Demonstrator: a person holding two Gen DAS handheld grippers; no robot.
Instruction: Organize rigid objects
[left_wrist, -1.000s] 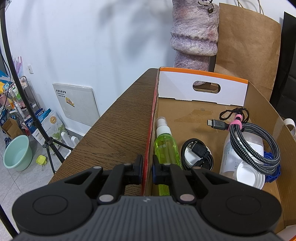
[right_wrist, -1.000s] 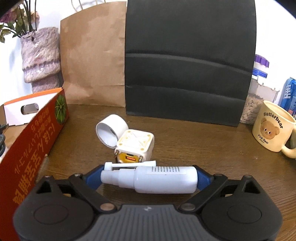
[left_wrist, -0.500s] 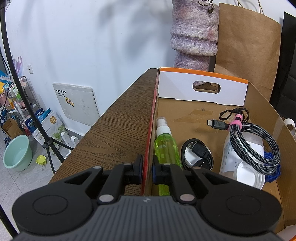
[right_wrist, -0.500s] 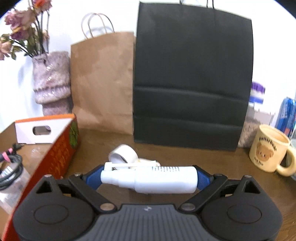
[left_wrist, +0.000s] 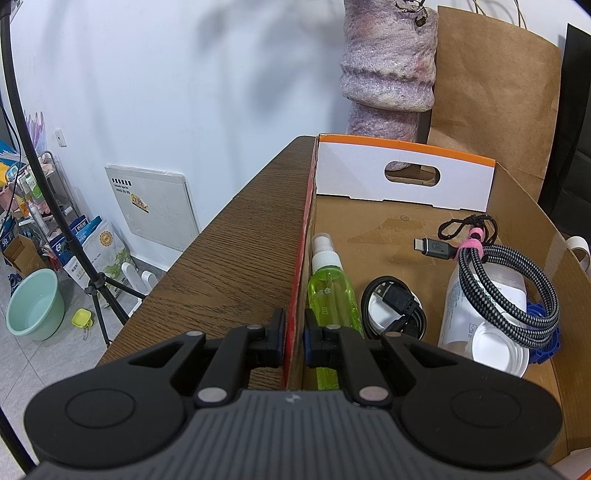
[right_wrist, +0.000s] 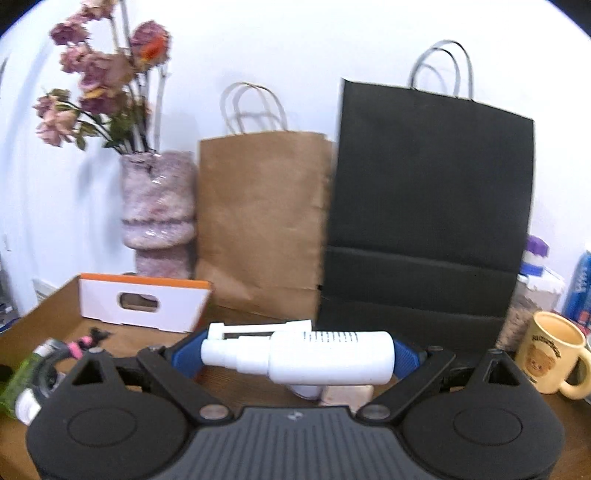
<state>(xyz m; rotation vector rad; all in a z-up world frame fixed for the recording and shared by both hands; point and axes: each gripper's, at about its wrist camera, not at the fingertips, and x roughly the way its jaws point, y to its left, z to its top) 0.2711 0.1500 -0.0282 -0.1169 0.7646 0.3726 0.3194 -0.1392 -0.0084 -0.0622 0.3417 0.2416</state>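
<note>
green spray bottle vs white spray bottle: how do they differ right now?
The green spray bottle is translucent green; the white spray bottle is opaque white. The green one lies in the cardboard box against its left wall; the white one is clamped end to end in the right hand-held gripper. Both lie horizontal, with white spray heads.

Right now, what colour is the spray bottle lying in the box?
The spray bottle is see-through green with a white sprayer top, clearest in the left wrist view.
</note>
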